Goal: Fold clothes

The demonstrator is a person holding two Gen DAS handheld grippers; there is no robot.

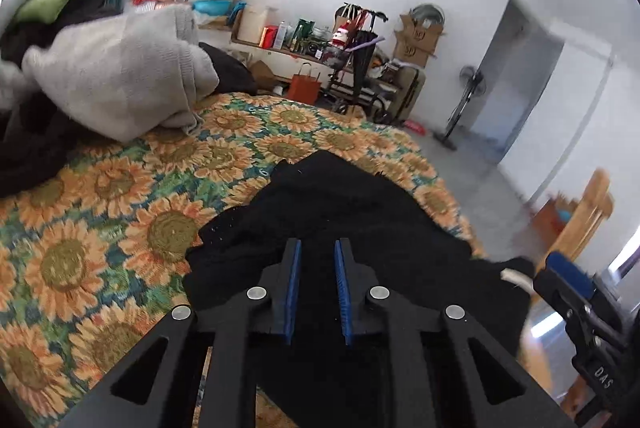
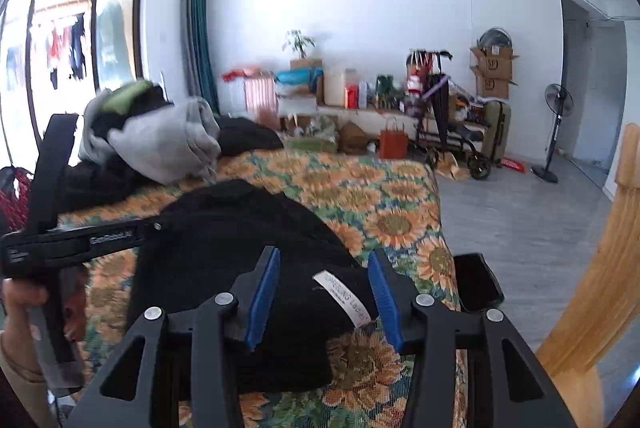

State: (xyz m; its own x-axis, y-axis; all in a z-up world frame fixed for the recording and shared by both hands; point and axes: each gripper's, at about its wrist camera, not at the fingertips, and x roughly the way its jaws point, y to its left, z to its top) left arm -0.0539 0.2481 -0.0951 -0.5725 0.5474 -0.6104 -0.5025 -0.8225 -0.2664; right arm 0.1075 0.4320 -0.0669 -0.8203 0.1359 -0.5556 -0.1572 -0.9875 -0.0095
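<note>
Left wrist view: left gripper narrowly parted over black garment, gripping nothing | right gripper open, astride its label | garment bunched on sunflower bedspread | risk — pinching bedspread too, dragging folds crooked

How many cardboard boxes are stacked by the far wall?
2 show clearly: the upper cardboard box with its flaps open, and the lower cardboard box directly beneath it, right of the cluttered shelf. Others may be hidden in the clutter.
</note>
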